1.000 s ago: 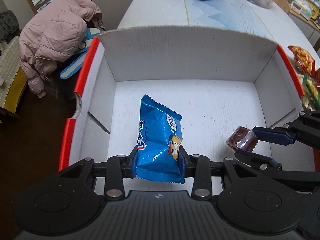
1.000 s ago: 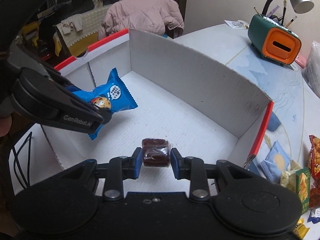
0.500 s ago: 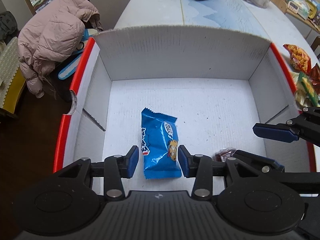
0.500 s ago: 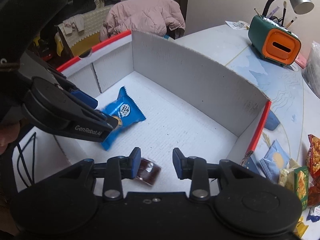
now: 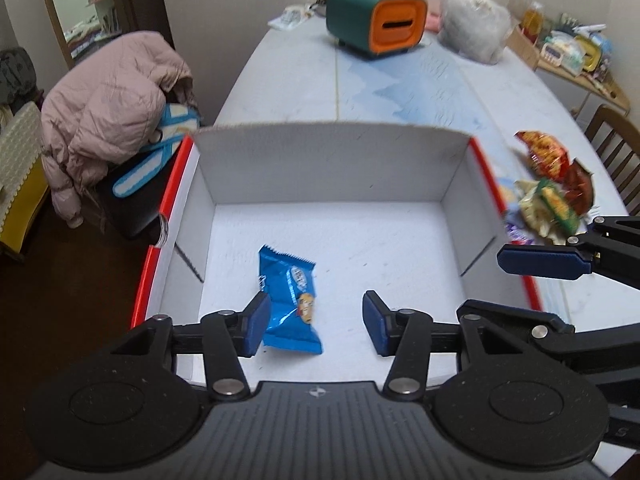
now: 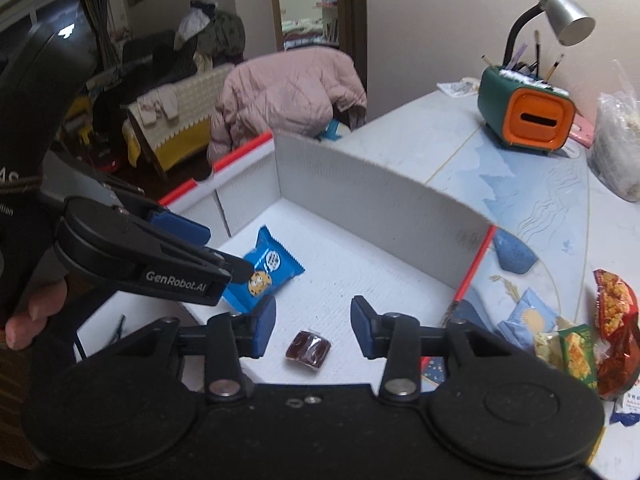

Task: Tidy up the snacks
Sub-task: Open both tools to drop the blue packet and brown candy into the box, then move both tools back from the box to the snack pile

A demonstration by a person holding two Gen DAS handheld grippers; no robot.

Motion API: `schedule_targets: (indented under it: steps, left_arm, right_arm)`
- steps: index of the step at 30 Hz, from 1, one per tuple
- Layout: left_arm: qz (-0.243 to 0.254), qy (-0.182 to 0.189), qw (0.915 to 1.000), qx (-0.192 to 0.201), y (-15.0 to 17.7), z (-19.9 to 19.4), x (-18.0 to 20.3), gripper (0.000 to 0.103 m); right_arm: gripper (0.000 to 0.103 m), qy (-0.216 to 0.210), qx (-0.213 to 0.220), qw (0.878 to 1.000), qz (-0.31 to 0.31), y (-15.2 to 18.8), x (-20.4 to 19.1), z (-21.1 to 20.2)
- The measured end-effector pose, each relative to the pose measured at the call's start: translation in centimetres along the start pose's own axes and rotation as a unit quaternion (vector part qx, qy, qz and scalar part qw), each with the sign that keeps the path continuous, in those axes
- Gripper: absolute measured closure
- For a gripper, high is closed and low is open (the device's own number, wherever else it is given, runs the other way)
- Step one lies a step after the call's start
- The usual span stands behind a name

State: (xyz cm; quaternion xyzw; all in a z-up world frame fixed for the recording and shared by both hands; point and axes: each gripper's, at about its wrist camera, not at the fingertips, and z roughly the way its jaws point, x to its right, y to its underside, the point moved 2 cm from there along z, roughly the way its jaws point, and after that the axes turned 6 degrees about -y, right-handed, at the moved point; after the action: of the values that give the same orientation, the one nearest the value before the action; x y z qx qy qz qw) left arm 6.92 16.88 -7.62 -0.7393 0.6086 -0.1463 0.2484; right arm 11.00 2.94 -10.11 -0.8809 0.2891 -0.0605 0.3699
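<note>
Left gripper (image 5: 314, 326) fingers apart, empty; right gripper (image 6: 313, 326) fingers apart, empty. Glossy blue crinkle-edged foil snack packet (image 5: 290, 302) flat on floor of white corrugated cardboard box with red rim (image 5: 336, 168), lower centre of frame. Small dark-brown cellophane-wrapped candy (image 6: 309, 349) beside it, lower centre. Next: lift clear of thin walls, fetch crumpled snack bags (image 6: 580, 340) at right on surface; pinch slippery foil mid-body.

Black claw (image 6: 313, 326), blue pads (image 6: 264, 326), silver screws.
</note>
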Motion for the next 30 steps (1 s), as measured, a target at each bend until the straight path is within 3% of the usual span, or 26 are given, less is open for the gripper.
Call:
schedule_targets:
  steps: [9,12,14,24,30]
  left_arm:
    - [0.001,0.003,0.9994,0.035,0.1,-2.5,1.5,0.046]
    - [-0.001,0.010,0.9987,0.049,0.4,-3.5,1.9,0.039]
    - [0.000,0.015,0.9981,0.060,0.4,-4.2,2.4,0.036]
    - [0.021,0.054,0.9937,0.096,0.2,-5.7,7.7,0.031]
    - [0.030,0.089,0.9908,0.097,-0.4,-5.2,11.9,0.030]
  right_arm:
    - [0.052,0.008,0.045,0.998,0.032,0.9,1.8,-4.7]
    - [0.049,0.016,0.059,0.997,0.044,1.4,2.9,-6.3]
    - [0.040,0.025,0.070,0.996,0.052,1.9,3.5,-7.4]
    - [0.020,0.065,0.101,0.990,0.075,4.8,6.4,-11.1]
    - [0.001,0.104,0.108,0.985,0.087,7.3,8.9,-13.1]
